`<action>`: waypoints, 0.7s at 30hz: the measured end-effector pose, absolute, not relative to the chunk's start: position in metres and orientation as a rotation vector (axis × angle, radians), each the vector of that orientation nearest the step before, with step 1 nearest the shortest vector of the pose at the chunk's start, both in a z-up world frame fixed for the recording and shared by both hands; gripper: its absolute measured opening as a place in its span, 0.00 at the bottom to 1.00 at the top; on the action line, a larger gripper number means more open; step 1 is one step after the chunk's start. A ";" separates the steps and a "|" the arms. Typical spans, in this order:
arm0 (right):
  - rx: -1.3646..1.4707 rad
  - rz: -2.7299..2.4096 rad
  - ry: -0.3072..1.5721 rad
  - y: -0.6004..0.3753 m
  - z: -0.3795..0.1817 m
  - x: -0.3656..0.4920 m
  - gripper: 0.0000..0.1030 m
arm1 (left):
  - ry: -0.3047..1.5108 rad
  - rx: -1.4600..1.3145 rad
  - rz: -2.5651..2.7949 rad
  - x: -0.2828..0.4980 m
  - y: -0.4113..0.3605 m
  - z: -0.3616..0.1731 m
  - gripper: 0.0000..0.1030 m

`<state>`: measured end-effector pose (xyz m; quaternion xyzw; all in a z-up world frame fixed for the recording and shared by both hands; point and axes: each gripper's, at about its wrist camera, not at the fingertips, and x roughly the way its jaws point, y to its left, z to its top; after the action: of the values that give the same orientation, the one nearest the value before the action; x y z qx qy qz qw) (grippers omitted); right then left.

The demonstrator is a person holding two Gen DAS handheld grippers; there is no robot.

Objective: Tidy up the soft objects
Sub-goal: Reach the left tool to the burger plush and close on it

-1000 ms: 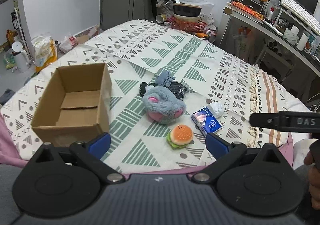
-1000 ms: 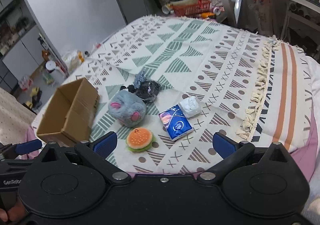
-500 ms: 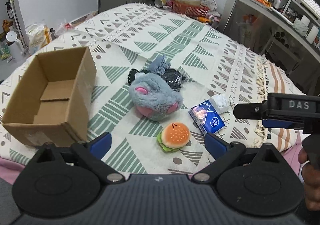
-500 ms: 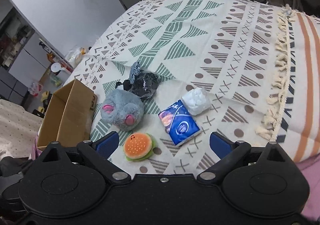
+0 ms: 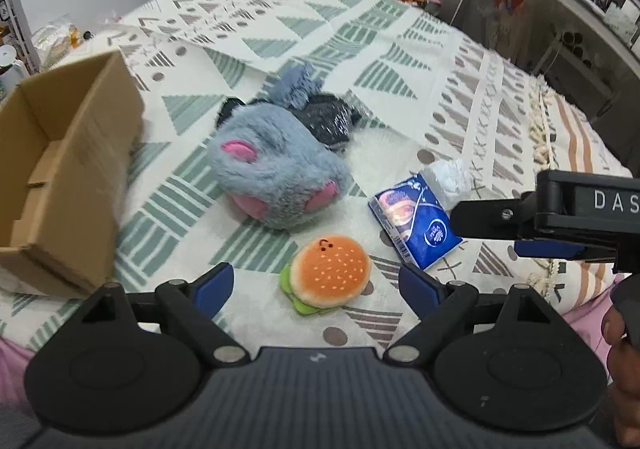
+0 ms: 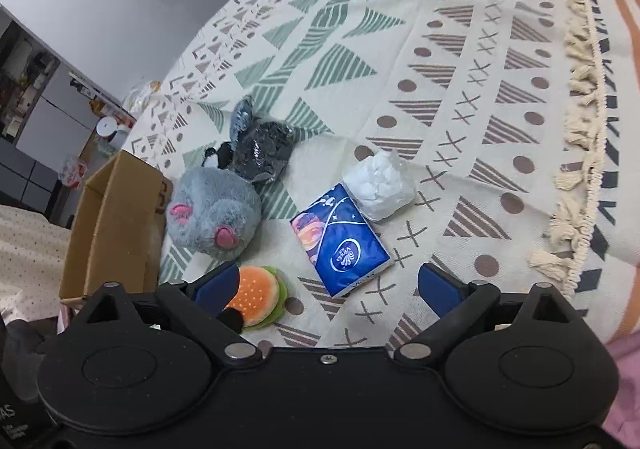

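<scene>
Both grippers hung over the near edge of the patterned blanket (image 5: 400, 49), and neither had a grip on anything. The left gripper (image 5: 316, 283) sat spread wide, its blue-padded fingers (image 5: 212, 283) flanking the burger plush (image 5: 329, 274) without touching it. The burger lay flat on the cloth, bun up, right between those pads.

The right gripper (image 6: 330, 287) was spread just as wide and empty. Its left pad stood just beside the burger plush (image 6: 260, 295); whether it brushed the bun, I couldn't tell from that angle. The blue tissue pack (image 6: 340, 243) lay ahead of it, between the fingers, flat on the blanket.

Behind the burger sat the grey plush mouse (image 5: 276, 181), pink ears showing, near the cardboard box (image 5: 60, 185). The box stood open and upright on the left, nothing visible inside it. Tucked behind the mouse was a dark crinkly bag (image 5: 328, 121) with a grey-blue fuzzy scrap (image 5: 296, 87) against it. A clear bag of white wadding (image 6: 380, 185) touched the far corner of the tissue pack.

In the left view, the right gripper's black body came in from the right, above the tissue pack (image 5: 414, 223), with part of a hand (image 5: 622, 349) at the frame edge.
</scene>
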<state>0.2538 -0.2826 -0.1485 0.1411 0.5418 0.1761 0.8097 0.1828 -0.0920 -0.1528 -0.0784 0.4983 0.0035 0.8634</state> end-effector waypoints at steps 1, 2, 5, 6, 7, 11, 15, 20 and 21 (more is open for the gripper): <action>0.296 0.373 1.163 -0.281 -0.152 0.256 0.91 | 1.052 -0.159 0.006 0.186 -0.094 -0.157 0.87; 0.293 0.370 1.170 -0.281 -0.156 0.258 0.90 | 1.060 -0.155 0.006 0.188 -0.096 -0.161 0.87; 0.289 0.361 1.194 -0.279 -0.166 0.265 0.88 | 1.072 -0.144 0.005 0.194 -0.099 -0.172 0.83; 0.280 0.355 1.199 -0.278 -0.169 0.267 0.88 | 1.079 -0.145 0.005 0.196 -0.099 -0.175 0.82; 0.271 0.353 1.203 -0.277 -0.172 0.269 0.88 | 1.088 -0.153 0.000 0.198 -0.099 -0.178 0.81; 0.251 0.368 1.212 -0.272 -0.178 0.272 0.88 | 1.112 -0.152 -0.007 0.201 -0.099 -0.191 0.73; 0.233 0.380 1.223 -0.268 -0.183 0.274 0.88 | 1.110 -0.143 0.013 0.203 -0.097 -0.197 0.49; 0.188 0.402 1.221 -0.256 -0.188 0.276 0.88 | 1.113 -0.199 0.002 0.203 -0.086 -0.194 0.45; 0.179 0.404 1.219 -0.254 -0.188 0.275 0.88 | 1.114 -0.200 0.004 0.203 -0.085 -0.193 0.45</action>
<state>0.2751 -0.2539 -0.1885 0.0833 0.5677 0.1882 0.7971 0.2030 -0.0850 -0.1935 -0.0945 0.5278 0.0021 0.8441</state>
